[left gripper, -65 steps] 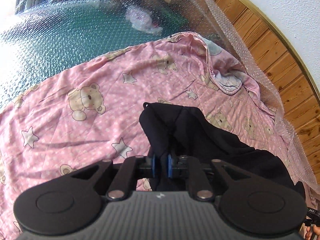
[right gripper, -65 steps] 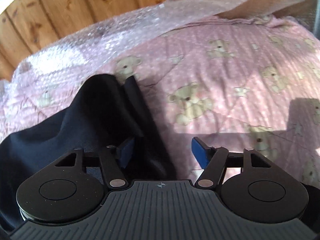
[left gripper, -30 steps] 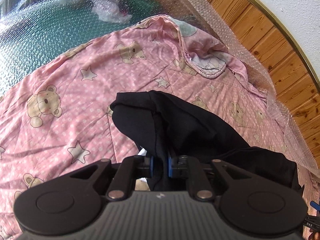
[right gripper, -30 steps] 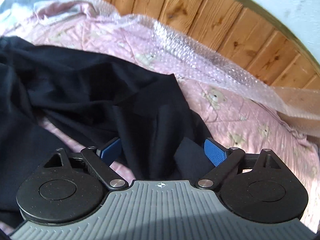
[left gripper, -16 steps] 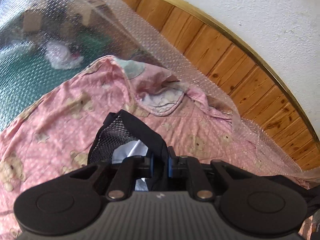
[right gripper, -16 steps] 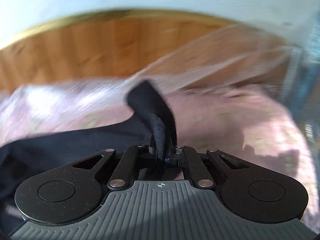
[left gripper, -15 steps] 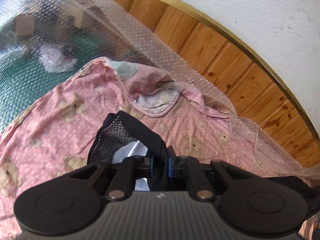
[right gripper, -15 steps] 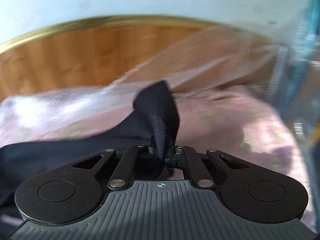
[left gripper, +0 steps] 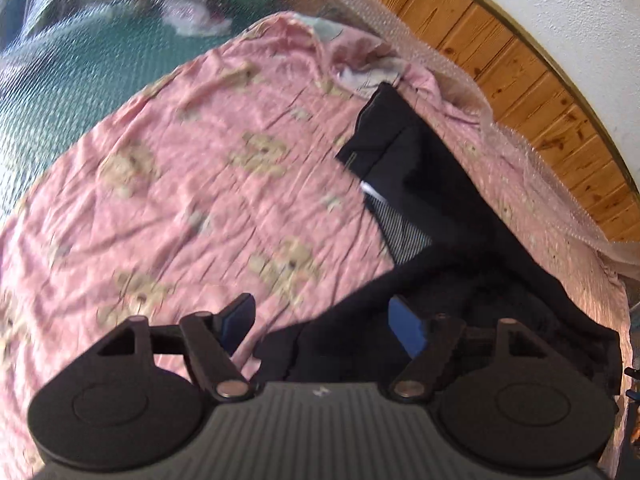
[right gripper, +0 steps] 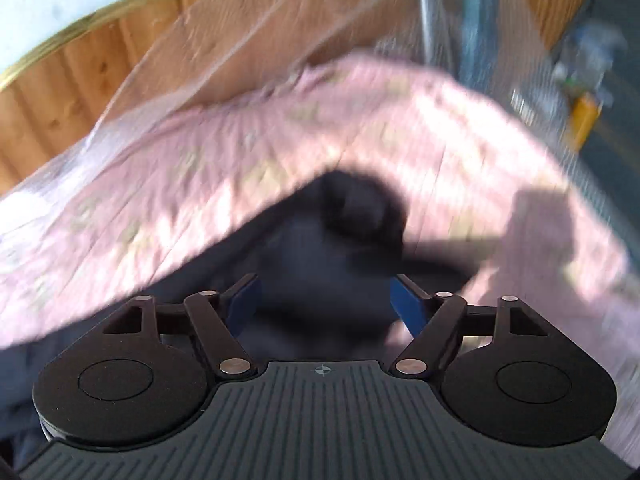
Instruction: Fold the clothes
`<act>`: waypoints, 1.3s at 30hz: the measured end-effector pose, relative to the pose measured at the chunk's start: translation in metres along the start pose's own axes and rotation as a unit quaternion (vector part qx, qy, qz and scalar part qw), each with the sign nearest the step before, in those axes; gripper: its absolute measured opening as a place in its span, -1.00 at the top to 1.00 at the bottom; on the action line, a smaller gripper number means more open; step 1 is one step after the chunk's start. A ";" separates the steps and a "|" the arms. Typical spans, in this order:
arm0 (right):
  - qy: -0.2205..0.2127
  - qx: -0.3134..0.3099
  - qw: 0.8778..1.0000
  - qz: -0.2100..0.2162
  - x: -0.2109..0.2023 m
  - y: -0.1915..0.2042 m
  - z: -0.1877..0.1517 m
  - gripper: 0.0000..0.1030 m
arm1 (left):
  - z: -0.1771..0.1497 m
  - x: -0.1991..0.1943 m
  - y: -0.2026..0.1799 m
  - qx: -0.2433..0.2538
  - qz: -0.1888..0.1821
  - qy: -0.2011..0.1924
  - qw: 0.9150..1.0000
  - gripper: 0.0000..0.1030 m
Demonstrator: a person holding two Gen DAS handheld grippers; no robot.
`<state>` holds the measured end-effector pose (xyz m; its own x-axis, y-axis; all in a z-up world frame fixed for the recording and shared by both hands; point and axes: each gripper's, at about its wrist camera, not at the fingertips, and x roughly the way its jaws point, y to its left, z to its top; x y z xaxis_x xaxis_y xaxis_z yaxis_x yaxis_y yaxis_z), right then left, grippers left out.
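A black garment (left gripper: 452, 216) lies stretched across the pink bear-print quilt (left gripper: 192, 184), one end near the wooden wall, the other bunched under my left gripper (left gripper: 324, 324). That gripper is open, its blue pads apart with cloth lying beneath the right one. A grey striped lining shows at the garment's middle. In the right wrist view, blurred by motion, the black garment (right gripper: 340, 248) lies in a lump just ahead of my right gripper (right gripper: 324, 304). This gripper is open too, with the fabric low between its fingers and not pinched.
Bubble wrap (left gripper: 500, 120) runs along the wooden wall panelling (left gripper: 560, 92) behind the quilt. A green surface under plastic (left gripper: 72, 60) with a white bundle (left gripper: 192, 20) lies beyond the quilt's far edge. A metal post (right gripper: 436, 20) stands at the bed's right end.
Both grippers held the black garment lifted half a second ago. Both have let go, and the garment now lies spread on the quilt. The right view swings fast.
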<state>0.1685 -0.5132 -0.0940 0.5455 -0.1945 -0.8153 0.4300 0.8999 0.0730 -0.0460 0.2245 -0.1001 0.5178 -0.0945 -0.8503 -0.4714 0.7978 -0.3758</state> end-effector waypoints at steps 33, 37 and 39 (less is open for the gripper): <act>0.033 0.088 0.986 0.140 -0.040 -0.133 -0.106 -0.25 | -0.091 -0.021 0.010 0.025 0.069 0.034 0.997 0.75; 0.040 0.118 0.976 0.177 -0.011 -0.101 -0.121 -0.41 | -0.099 -0.024 0.013 -0.018 0.079 0.026 0.996 0.54; 0.042 0.118 0.974 0.188 0.002 -0.084 -0.119 -0.46 | -0.098 -0.028 0.003 -0.008 0.083 0.021 0.996 0.40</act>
<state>0.0476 -0.5428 -0.1705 0.6400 0.1733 -0.7486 0.3702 0.7842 0.4980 -0.1325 0.1714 -0.1137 0.4018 0.0132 -0.9156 -0.5596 0.7950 -0.2341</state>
